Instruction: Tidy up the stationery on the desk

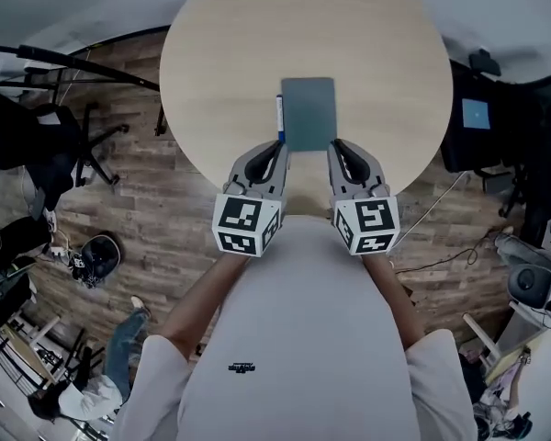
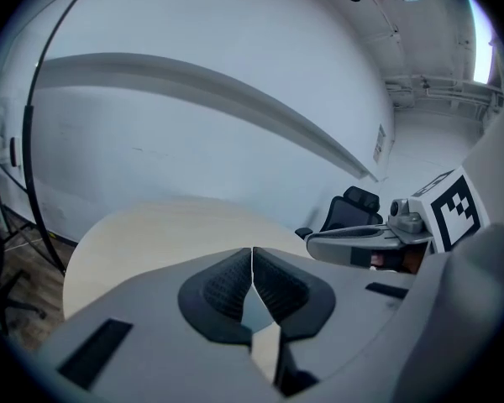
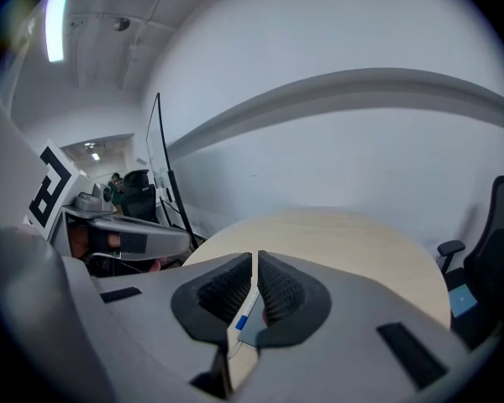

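now, left gripper (image 1: 275, 147) over near rim of table (image 1: 220, 53), jaws pressed together, nothing between. pen (image 1: 279, 118) (blue band on barrel) lies just beside notebook's left edge. grey-blue notebook (image 1: 309, 113) flat on table, toward person's side, just ahead of both tips. right gripper (image 1: 340, 147) by its near right corner, jaws closed to thin slit, empty.
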`<action>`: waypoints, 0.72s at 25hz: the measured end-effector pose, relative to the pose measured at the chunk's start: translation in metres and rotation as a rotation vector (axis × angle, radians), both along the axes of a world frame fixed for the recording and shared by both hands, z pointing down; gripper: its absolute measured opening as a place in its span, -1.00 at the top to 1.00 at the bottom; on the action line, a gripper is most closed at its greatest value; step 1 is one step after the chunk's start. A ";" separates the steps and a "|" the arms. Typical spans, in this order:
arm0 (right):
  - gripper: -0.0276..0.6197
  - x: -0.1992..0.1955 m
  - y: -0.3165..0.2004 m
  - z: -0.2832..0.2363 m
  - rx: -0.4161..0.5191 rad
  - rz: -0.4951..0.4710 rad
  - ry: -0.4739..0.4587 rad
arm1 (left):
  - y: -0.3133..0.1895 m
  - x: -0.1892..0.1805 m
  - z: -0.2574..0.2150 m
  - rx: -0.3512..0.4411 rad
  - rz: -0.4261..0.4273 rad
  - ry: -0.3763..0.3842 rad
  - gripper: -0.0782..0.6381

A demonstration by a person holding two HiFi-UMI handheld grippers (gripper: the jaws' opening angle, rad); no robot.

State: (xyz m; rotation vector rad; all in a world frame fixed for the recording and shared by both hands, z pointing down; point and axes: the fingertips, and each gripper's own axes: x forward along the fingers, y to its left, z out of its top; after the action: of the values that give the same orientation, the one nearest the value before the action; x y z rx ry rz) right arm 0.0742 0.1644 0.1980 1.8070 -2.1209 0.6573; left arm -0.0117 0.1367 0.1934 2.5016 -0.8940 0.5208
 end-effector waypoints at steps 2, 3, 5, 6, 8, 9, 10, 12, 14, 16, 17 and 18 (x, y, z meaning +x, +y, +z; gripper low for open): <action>0.76 -0.003 0.007 -0.005 0.005 0.010 0.000 | 0.004 0.000 -0.008 0.038 0.016 -0.009 0.71; 0.77 -0.004 0.010 -0.008 0.010 0.016 0.000 | 0.007 0.001 -0.011 0.055 0.026 -0.011 0.71; 0.77 -0.008 0.018 -0.013 0.019 0.028 -0.003 | 0.013 0.001 -0.016 0.070 0.042 -0.006 0.71; 0.77 -0.011 0.023 -0.015 0.019 0.033 -0.007 | 0.017 0.001 -0.018 0.071 0.048 -0.002 0.71; 0.77 -0.015 0.030 -0.016 0.016 0.035 -0.017 | 0.023 0.003 -0.019 0.072 0.061 0.002 0.71; 0.78 -0.016 0.033 -0.017 0.018 0.030 -0.018 | 0.026 0.005 -0.020 0.076 0.069 0.000 0.71; 0.78 -0.018 0.036 -0.018 0.022 0.026 -0.014 | 0.028 0.007 -0.021 0.083 0.078 -0.001 0.71; 0.78 -0.022 0.039 -0.018 0.031 0.024 -0.007 | 0.030 0.007 -0.023 0.097 0.095 -0.001 0.71; 0.78 -0.028 0.040 -0.018 0.033 0.025 -0.005 | 0.032 0.004 -0.023 0.101 0.106 0.000 0.71; 0.78 -0.035 0.040 -0.020 0.037 0.020 -0.001 | 0.034 0.000 -0.020 0.093 0.109 -0.002 0.71; 0.78 -0.037 0.040 -0.021 0.041 0.017 0.003 | 0.035 -0.002 -0.018 0.087 0.109 -0.006 0.71; 0.78 -0.038 0.041 -0.022 0.044 0.017 0.006 | 0.036 -0.003 -0.017 0.083 0.109 -0.010 0.71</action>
State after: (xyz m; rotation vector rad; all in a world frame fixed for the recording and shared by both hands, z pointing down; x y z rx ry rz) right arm 0.0360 0.2050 0.1764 1.8502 -2.1347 0.6134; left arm -0.0145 0.1727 0.1765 2.6366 -0.8008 0.5417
